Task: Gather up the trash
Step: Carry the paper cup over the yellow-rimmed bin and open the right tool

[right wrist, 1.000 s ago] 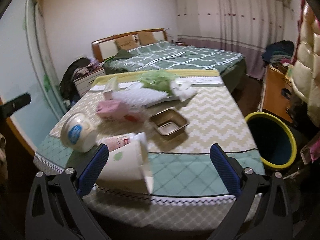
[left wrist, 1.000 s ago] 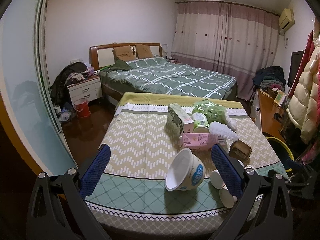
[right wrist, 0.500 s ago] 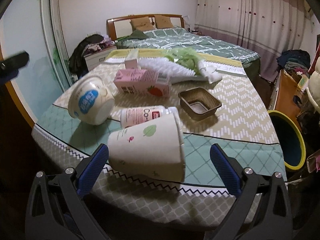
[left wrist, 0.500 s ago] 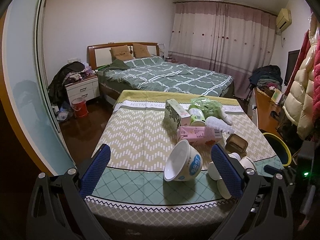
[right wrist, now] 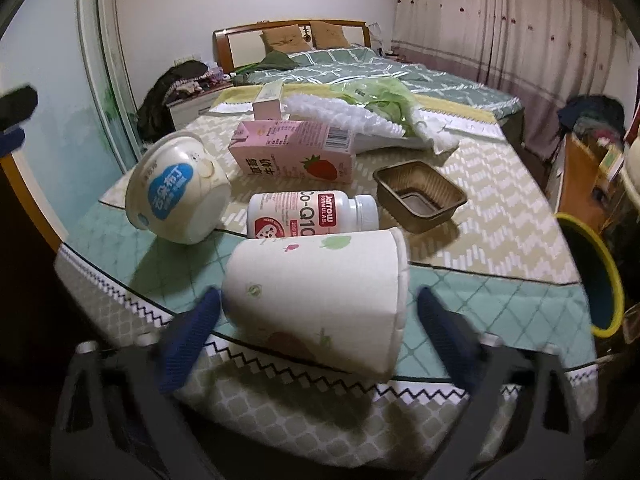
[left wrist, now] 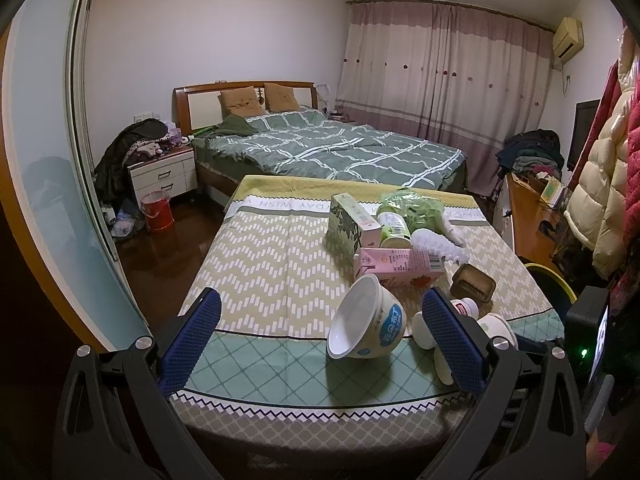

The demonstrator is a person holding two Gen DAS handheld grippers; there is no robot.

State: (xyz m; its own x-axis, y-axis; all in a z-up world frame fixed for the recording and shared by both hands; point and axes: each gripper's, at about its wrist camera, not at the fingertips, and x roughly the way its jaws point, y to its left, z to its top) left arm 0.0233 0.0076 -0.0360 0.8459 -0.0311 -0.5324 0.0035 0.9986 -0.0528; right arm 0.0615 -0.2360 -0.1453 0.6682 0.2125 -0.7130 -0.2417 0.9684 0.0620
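Observation:
A white paper cup [right wrist: 316, 292] printed with small leaves lies on its side at the table's near edge. My right gripper [right wrist: 320, 320] straddles it and its jaws are closing. The left pad is at the cup's base and the right pad stands just clear of its rim. Behind the cup lie a white pill bottle [right wrist: 308, 214], a tipped white bowl [right wrist: 176, 188] with a blue label, a pink strawberry milk carton [right wrist: 296, 152] and a brown foil tray [right wrist: 420, 196]. My left gripper [left wrist: 320, 332] hangs open over the table's near edge, holding nothing, with the bowl [left wrist: 368, 328] ahead of it.
A yellow-rimmed bin [right wrist: 592, 276] stands on the floor right of the table [right wrist: 500, 312]. Further back on the table are a green bag [right wrist: 372, 92], white foam wrap [right wrist: 344, 120] and a green box [left wrist: 352, 228]. A bed [left wrist: 340, 152] lies beyond.
My right gripper came down and in toward the paper cup, which now fills the space between its fingers, and its jaws have narrowed. The left gripper's view has barely shifted.

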